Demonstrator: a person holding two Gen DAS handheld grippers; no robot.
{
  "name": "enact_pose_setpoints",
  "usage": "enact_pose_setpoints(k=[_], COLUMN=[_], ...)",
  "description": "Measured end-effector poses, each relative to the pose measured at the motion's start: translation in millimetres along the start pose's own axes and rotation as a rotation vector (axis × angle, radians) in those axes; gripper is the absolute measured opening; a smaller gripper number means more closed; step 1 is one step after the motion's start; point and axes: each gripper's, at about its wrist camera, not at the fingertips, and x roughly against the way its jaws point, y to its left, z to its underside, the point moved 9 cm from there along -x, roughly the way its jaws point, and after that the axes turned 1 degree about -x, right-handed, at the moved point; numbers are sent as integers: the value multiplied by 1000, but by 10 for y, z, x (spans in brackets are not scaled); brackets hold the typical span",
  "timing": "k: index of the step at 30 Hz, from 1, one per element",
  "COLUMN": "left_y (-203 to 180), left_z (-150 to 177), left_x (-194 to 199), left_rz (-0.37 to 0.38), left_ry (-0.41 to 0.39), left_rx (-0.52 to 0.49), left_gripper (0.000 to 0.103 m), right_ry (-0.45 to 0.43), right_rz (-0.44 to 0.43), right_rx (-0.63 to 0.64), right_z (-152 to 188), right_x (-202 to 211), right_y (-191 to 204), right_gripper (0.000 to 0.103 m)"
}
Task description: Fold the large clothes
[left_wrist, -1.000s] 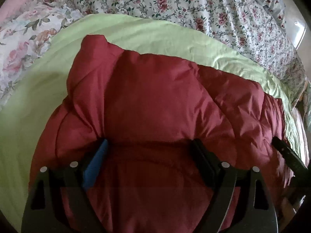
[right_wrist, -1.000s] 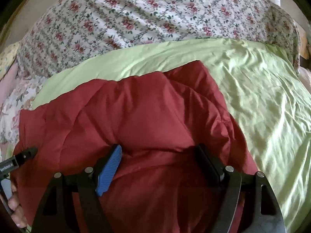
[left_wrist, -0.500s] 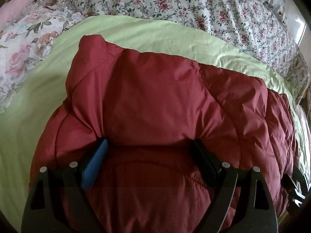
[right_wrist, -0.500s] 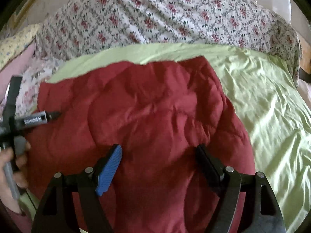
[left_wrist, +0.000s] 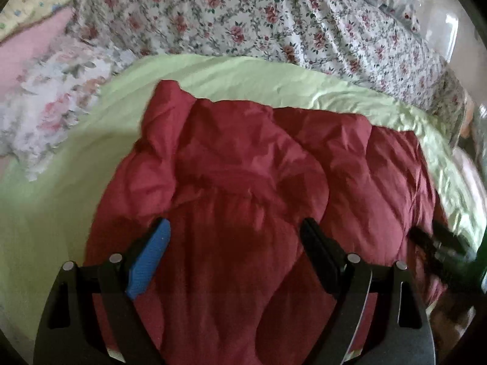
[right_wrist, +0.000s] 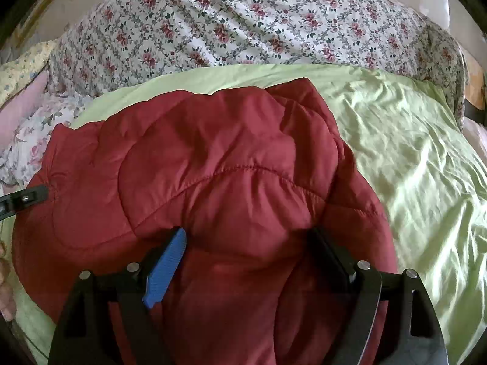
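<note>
**Red quilted coat bunched between both sets of tongs on the bed**

A dark red padded jacket lies heaped on a light green sheet that covers the near part of the bed. Beyond the sheet's far edge runs a white cover printed with small red roses; toward the bed's far left corner sit a pale floral pillow and a pink one behind it.

The left tongs are spread wide, one finger faced with a blue pad and the other black, and a thick fold of the jacket swells up between them. The fabric fills the gap, yet whether the fingers actually press it cannot be told. At the right edge of the left wrist view the other tool's dark tip shows, blurred, against the jacket's right side.

The right tongs stand equally wide, with the jacket mounded between the fingers; a curved quilting seam crosses the padding just ahead of them. In this view the green sheet lies bare and wrinkled toward the bed's right edge. The left tool's black tip touches the jacket's left side, and fingers of the hand holding it show at the left edge.
</note>
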Motion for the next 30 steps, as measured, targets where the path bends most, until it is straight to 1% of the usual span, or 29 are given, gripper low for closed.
enact_pose_setpoints(k=[2, 3, 5, 7, 11, 13, 14, 16, 19, 22, 25, 30], left_y=[44, 73, 127, 153, 138, 124, 119, 116, 129, 114, 118, 137], left_z=[127, 193, 295, 377, 428, 432, 433, 449, 450, 461, 468, 476], left_x=[72, 88, 60, -5, -41, -46, -50, -55, -67, -67, -75, -85], left_rz=[-47, -58, -77, -78, -93, -105, -109, -115, -115, -113, -118, -120], left_ry=[-1, 2, 20, 43, 42, 38, 37, 34, 34, 34, 31, 31], left_rx=[-4, 0, 1, -1, -9, -12, -13, -14, -16, -15, -18, -19], left_gripper=[88, 88, 88, 88, 89, 89, 89, 90, 90, 91, 91, 92], right_ry=[-3, -5, -9, -12, -33, -51, -58, -56, -3, 36, 29, 21], right_rz=[-4, -5, -4, -9, -25, -45, -52, -67, -106, -52, -38, -37], right_rx=[-2, -2, 0, -4, -12, 6, 17, 45, 61, 84, 61, 54], right_z=[0, 0, 2, 2, -6, -12, -13, 18, 158, 289, 270, 267], right_x=[1, 1, 2, 13, 188, 349, 412, 502, 446, 253, 207, 189], right_y=[-4, -3, 1, 3, 29, 85, 113, 179, 255, 196, 112, 83], right_gripper=[84, 84, 84, 84, 84, 84, 86, 86, 86, 85, 85, 85])
